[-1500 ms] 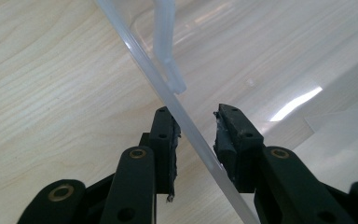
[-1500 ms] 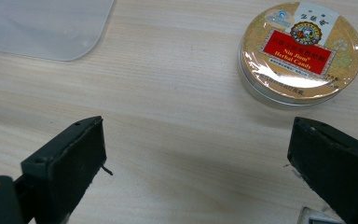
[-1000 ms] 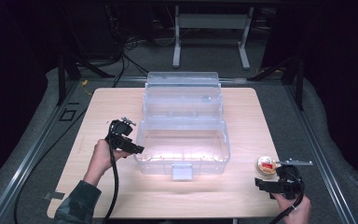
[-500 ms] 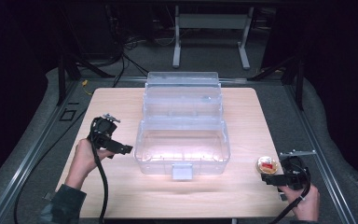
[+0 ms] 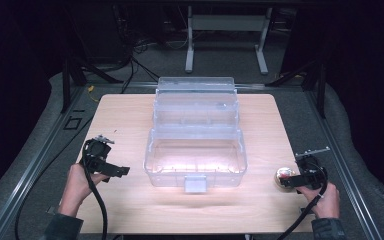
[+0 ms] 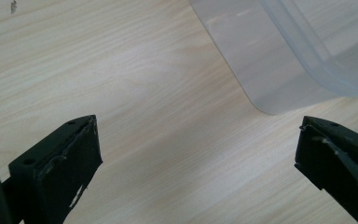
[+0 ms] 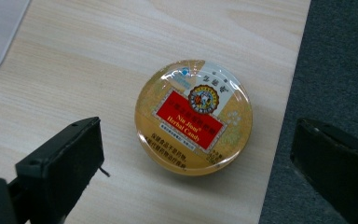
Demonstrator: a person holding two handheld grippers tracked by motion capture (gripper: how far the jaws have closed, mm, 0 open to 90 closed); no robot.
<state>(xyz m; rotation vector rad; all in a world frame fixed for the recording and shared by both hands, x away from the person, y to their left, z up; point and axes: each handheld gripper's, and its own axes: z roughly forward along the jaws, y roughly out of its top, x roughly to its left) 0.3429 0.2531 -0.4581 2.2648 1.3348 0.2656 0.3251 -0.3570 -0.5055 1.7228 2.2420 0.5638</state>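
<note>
We see a round gold candy tin [image 7: 193,116], red label reading "Nin Jiom Herbal Candy", lying between our right hand-held gripper [image 7: 193,154]'s wide-spread jaws.

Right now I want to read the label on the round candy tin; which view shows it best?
The right gripper view: the candy tin sits close, lid up, its red label legible, on the table near the edge. The high view shows it as a small shiny disc beside the right gripper.
</note>
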